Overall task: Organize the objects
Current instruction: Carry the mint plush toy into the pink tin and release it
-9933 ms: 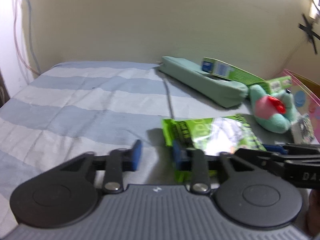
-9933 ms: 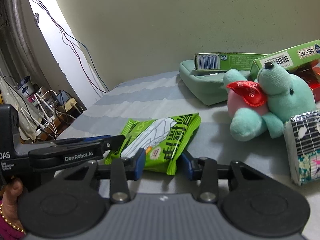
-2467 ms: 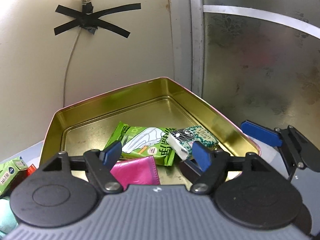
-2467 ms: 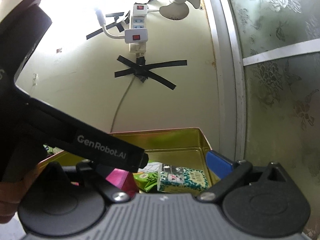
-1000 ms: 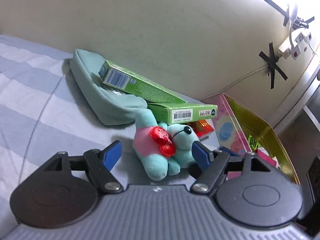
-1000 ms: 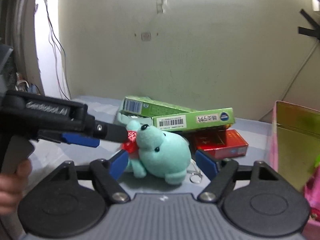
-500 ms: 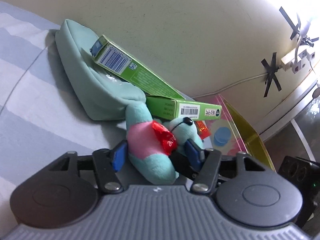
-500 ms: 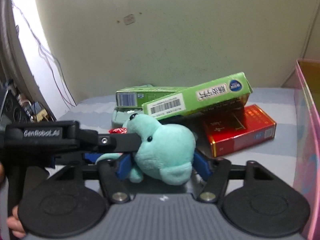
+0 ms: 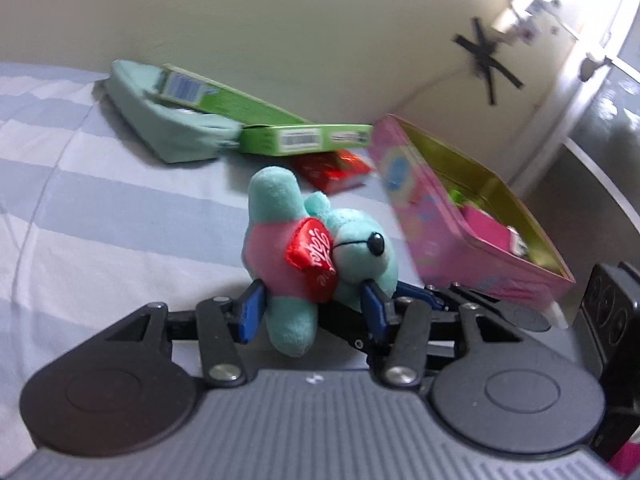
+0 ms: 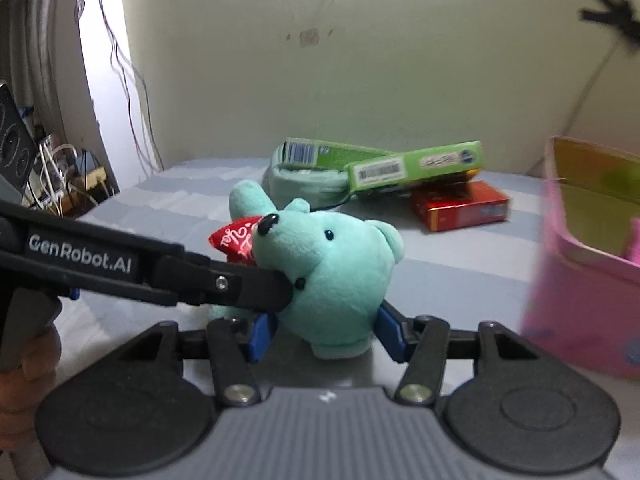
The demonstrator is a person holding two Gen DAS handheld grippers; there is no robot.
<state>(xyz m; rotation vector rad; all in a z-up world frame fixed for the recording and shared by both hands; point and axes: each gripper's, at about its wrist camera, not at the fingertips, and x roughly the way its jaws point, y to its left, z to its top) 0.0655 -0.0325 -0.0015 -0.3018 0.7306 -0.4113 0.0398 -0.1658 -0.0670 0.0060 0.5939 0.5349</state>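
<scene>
A teal plush toy (image 9: 316,248) with a pink belly and a red heart is held off the striped bed between both grippers. My left gripper (image 9: 310,312) is shut on its body and leg. My right gripper (image 10: 324,332) is shut on its head (image 10: 336,276), with the left gripper's arm (image 10: 160,268) crossing in from the left. The pink tin with a gold inside (image 9: 472,216) stands to the right and holds a pink wallet, a green snack pack and a small packet.
Two green boxes (image 9: 304,140) lean on a mint pouch (image 9: 168,136) by the wall, over a red box (image 9: 332,170). They also show in the right wrist view, with the red box (image 10: 460,206) nearest the tin (image 10: 584,292). Cables and plugs lie at far left.
Both grippers have closed on the plush toy and lifted it away from the boxes, toward the tin. Earlier the snack pack and small packet went into the tin.
</scene>
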